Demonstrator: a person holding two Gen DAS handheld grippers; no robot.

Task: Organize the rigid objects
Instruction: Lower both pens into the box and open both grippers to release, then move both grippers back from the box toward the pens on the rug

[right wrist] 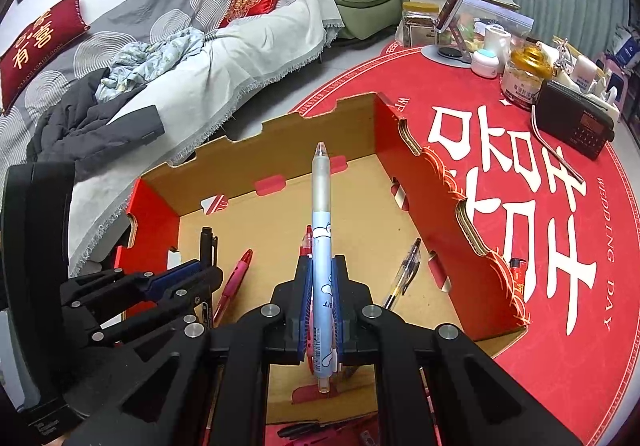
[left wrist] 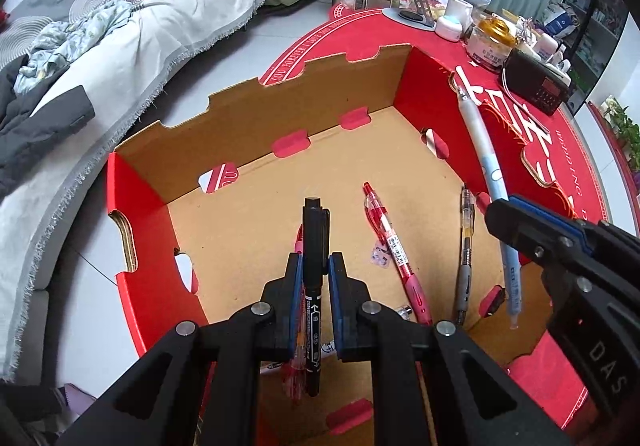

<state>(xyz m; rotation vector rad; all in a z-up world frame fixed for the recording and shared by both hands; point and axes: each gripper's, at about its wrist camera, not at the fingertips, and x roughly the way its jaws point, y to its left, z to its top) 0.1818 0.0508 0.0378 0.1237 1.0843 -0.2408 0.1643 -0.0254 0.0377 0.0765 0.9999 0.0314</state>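
Left gripper (left wrist: pixel 314 266) jaws clamped on black marker (left wrist: pixel 314 246), right gripper (right wrist: pixel 322 274) jaws clamped on blue pen (right wrist: pixel 321 230); both poised above cardboard box (left wrist: pixel 280 102), apparently for dropping in beside pens lying beneath.

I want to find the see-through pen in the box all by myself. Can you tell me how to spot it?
Find the big cardboard box with red walls on the round red table mat. On its brown floor, look near the right-hand wall, where the clear pen with a black tip lies alone. The other loose pens on the floor are pink or red, so it is the only see-through one.
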